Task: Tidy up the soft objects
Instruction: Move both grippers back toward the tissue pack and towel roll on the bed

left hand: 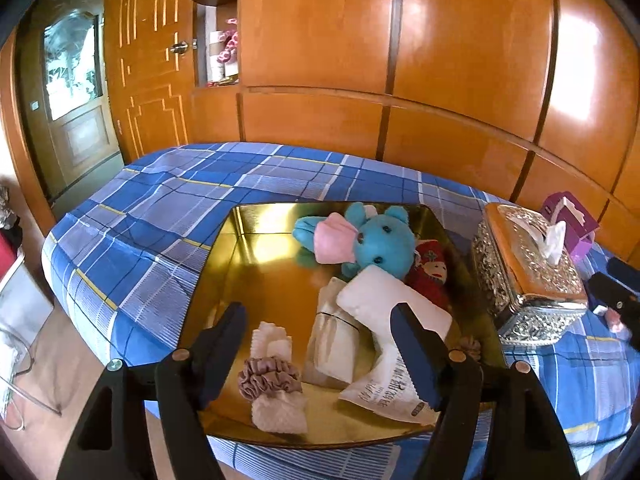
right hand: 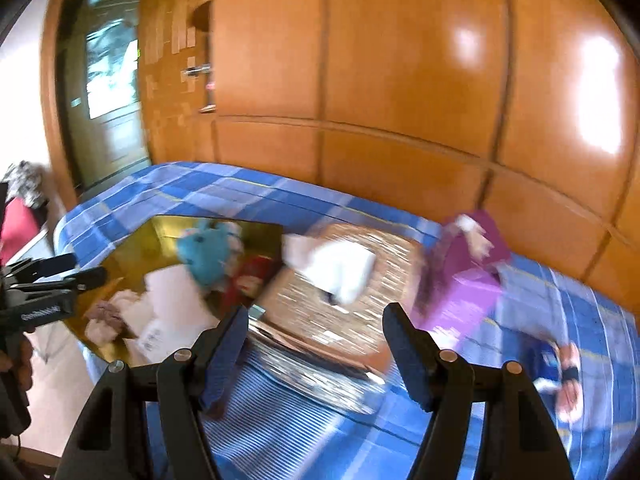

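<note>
A gold tray lies on the blue plaid table. In it are a blue plush toy with a pink ear, a red doll, a white pad, a cream pouch, a printed white packet, a mauve scrunchie and a white fluffy cloth. My left gripper is open and empty, just above the tray's near side. My right gripper is open and empty over the silver tissue box; that view is blurred. The tray and the left gripper show at its left.
The ornate silver tissue box stands right of the tray. A purple box sits behind it. A small blue and pink item lies at the table's right. Orange wooden wardrobe panels rise behind the table. A door is at the left.
</note>
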`<state>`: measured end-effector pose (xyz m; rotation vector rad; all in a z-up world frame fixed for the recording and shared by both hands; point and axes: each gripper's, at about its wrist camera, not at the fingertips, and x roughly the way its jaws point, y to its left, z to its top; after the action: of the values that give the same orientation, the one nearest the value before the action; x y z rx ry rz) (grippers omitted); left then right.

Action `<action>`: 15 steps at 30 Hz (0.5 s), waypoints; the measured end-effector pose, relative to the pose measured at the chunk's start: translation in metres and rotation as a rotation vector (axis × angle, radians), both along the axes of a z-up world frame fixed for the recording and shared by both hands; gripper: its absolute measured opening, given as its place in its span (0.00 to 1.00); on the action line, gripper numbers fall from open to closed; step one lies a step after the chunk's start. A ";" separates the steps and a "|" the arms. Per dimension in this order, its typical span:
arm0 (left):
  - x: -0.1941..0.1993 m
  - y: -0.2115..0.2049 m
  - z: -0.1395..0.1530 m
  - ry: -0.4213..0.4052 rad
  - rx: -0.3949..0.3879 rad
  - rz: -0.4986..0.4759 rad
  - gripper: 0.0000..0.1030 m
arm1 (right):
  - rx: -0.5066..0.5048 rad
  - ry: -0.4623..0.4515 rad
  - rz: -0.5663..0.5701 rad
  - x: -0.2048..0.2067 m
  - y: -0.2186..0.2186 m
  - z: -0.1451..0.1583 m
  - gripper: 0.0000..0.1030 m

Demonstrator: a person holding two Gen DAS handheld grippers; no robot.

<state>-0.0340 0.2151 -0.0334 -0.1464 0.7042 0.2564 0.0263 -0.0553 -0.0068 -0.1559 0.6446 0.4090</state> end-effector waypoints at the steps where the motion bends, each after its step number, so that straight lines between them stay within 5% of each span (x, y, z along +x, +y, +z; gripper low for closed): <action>1: 0.000 -0.003 0.001 -0.001 0.004 -0.007 0.72 | 0.005 0.009 -0.030 0.000 -0.012 -0.002 0.69; 15: 0.005 -0.057 0.032 -0.054 0.066 -0.190 0.72 | -0.042 0.160 -0.348 -0.016 -0.150 -0.052 0.69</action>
<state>-0.0287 0.1577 -0.0013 -0.0227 0.6500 0.0930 0.0106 -0.2055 -0.0585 -0.0490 0.8216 0.0723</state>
